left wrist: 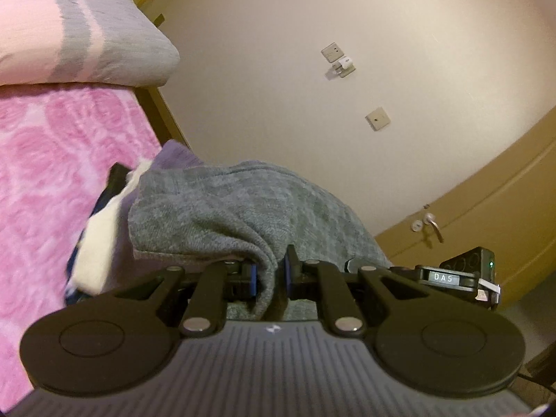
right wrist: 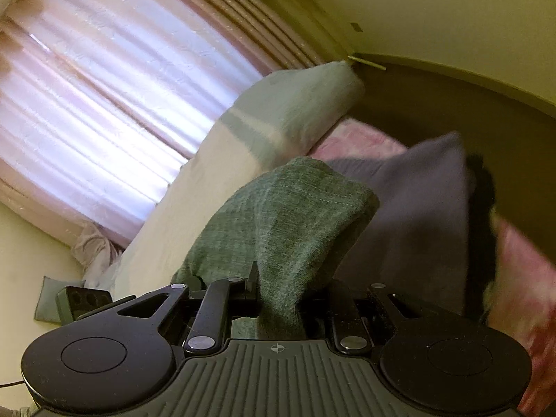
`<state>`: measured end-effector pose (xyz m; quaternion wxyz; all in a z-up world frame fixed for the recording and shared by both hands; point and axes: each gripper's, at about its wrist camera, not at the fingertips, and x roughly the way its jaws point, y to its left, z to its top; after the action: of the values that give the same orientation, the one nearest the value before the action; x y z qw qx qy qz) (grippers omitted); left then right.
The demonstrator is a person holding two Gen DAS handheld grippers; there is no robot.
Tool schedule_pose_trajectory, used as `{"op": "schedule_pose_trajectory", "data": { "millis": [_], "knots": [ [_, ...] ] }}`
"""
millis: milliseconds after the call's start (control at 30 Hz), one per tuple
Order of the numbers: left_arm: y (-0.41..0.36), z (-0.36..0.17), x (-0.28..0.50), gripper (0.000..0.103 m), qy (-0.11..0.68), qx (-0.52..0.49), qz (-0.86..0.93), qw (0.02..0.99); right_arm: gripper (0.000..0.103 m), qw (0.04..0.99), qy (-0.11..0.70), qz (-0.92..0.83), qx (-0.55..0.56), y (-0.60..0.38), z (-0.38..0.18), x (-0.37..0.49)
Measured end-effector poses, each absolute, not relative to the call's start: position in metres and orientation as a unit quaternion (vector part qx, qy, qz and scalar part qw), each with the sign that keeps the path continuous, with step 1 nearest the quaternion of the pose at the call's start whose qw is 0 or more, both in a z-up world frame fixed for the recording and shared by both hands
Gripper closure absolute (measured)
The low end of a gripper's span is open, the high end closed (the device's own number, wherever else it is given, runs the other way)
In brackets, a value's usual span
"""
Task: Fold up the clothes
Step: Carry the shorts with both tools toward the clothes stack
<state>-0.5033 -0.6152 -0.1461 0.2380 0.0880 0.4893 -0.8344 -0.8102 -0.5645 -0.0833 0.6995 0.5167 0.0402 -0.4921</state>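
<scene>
A grey knitted garment [left wrist: 236, 208] hangs bunched in front of the left wrist camera, held up above the bed. My left gripper [left wrist: 270, 274] is shut on a fold of it, the cloth pinched between the blue pads. In the right wrist view the same grey garment [right wrist: 292, 208] drapes over the fingers, and my right gripper [right wrist: 278, 292] is shut on another fold of it. Behind the grey cloth lies a purple garment [right wrist: 417, 215], with a white and dark piece of clothing [left wrist: 100, 229] at its side on the bed.
The bed has a pink flowered cover [left wrist: 62, 160] and a pink and grey pillow [left wrist: 83, 24] at its head. A cream wall with sockets [left wrist: 338, 59] and a wooden door [left wrist: 486, 208] stand behind. Pink curtains [right wrist: 104, 97] hang by the window.
</scene>
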Motion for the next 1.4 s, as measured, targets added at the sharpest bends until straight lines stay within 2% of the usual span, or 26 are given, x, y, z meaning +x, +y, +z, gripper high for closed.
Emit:
{"op": "schedule_pose_trajectory", "data": {
  "millis": [267, 433, 500, 533, 600, 733, 1100, 1133, 1200, 1233, 1267, 1300, 1333, 1367, 1400],
  "knots": [
    [-0.654, -0.162, -0.561, 0.092, 0.476, 0.117, -0.83, 0.267, 0.088, 0.7, 0.042, -0.468, 0.538, -0.623, -0.127, -0.883],
    [-0.664, -0.194, -0.575, 0.089, 0.478, 0.165, -0.809, 0.299, 0.085, 0.681, 0.056, -0.463, 0.565, -0.642, -0.171, -0.902],
    [-0.668, -0.208, -0.574, 0.086, 0.492, 0.182, -0.792, 0.312, 0.036, 0.657, 0.064, -0.474, 0.583, -0.648, -0.193, -0.907],
    [-0.67, -0.21, -0.569, 0.08, 0.503, 0.177, -0.786, 0.313, 0.036, 0.646, 0.064, -0.478, 0.592, -0.65, -0.202, -0.91],
    [-0.674, -0.214, -0.56, 0.077, 0.523, 0.166, -0.775, 0.313, 0.036, 0.645, 0.027, -0.472, 0.6, -0.645, -0.206, -0.922],
    [-0.693, -0.207, -0.533, 0.06, 0.546, 0.131, -0.768, 0.308, 0.036, 0.639, -0.042, -0.462, 0.613, -0.639, -0.212, -0.946],
    [-0.74, -0.233, -0.517, 0.059, 0.615, 0.099, -0.719, 0.308, 0.036, 0.621, -0.115, -0.434, 0.643, -0.663, -0.24, -0.973],
    [-0.742, -0.234, -0.517, 0.059, 0.618, 0.097, -0.716, 0.309, 0.037, 0.621, -0.116, -0.435, 0.641, -0.663, -0.241, -0.973],
    [-0.747, -0.236, -0.521, 0.061, 0.613, 0.097, -0.72, 0.311, 0.047, 0.614, -0.121, -0.442, 0.643, -0.661, -0.242, -0.974],
    [-0.746, -0.232, -0.523, 0.062, 0.595, 0.099, -0.734, 0.313, 0.049, 0.611, -0.123, -0.445, 0.643, -0.66, -0.243, -0.974],
    [-0.746, -0.228, -0.524, 0.078, 0.577, 0.101, -0.747, 0.314, 0.06, 0.609, -0.127, -0.451, 0.64, -0.658, -0.241, -0.975],
    [-0.745, -0.224, -0.526, 0.093, 0.559, 0.102, -0.76, 0.316, 0.088, 0.61, -0.128, -0.46, 0.633, -0.657, -0.239, -0.975],
    [-0.745, -0.22, -0.528, 0.1, 0.54, 0.104, -0.773, 0.317, 0.094, 0.613, -0.126, -0.47, 0.623, -0.655, -0.236, -0.976],
    [-0.743, -0.216, -0.53, 0.1, 0.521, 0.102, -0.786, 0.316, 0.099, 0.62, -0.132, -0.475, 0.61, -0.651, -0.232, -0.976],
    [-0.739, -0.21, -0.529, 0.1, 0.502, 0.092, -0.801, 0.313, 0.099, 0.628, -0.138, -0.481, 0.596, -0.647, -0.228, -0.977]
  ]
}}
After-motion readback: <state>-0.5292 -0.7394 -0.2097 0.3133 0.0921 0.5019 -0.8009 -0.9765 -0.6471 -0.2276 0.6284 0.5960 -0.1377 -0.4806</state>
